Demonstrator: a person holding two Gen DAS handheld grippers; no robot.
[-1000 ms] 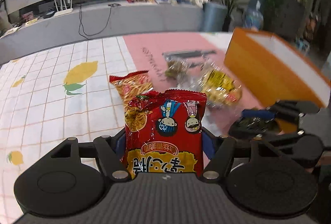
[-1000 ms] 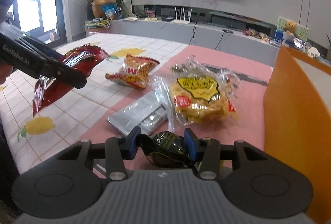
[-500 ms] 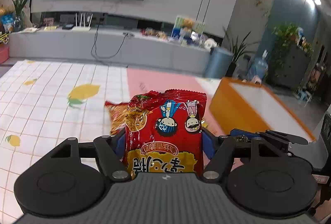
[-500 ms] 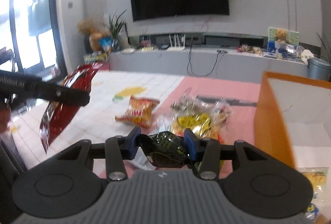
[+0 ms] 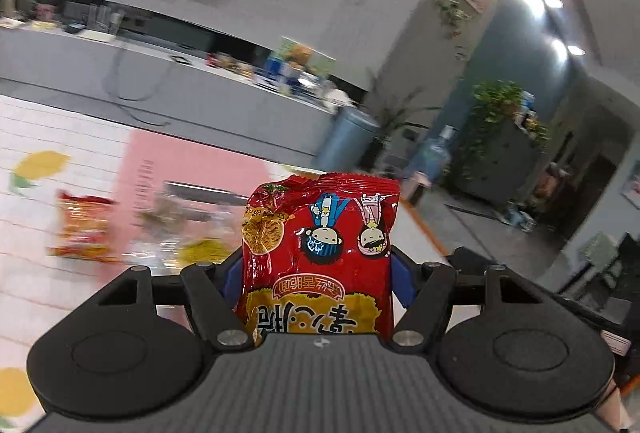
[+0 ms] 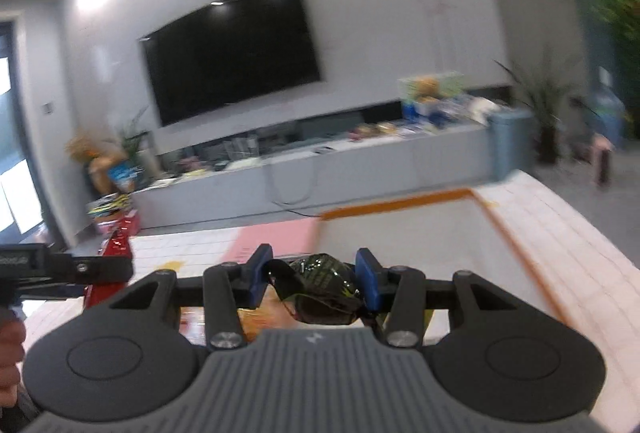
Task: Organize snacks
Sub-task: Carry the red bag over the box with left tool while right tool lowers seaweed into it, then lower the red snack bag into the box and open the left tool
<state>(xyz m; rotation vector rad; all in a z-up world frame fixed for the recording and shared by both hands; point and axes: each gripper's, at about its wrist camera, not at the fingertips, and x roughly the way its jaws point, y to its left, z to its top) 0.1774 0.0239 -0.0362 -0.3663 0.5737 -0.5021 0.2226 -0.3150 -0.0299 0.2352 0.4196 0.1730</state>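
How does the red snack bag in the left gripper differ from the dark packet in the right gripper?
The red snack bag is bright, printed with cartoon figures, and stands well above the left gripper; the dark packet is dark green, crumpled, and barely rises past the right gripper. The red bag needs wide-set jaws; the dark packet sits between narrower ones. Both are glossy, clamped and held off the table.

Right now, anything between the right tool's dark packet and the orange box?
Nothing visible. The right tool holds the dark packet, and the orange box lies open just beyond it, with no object in the gap.
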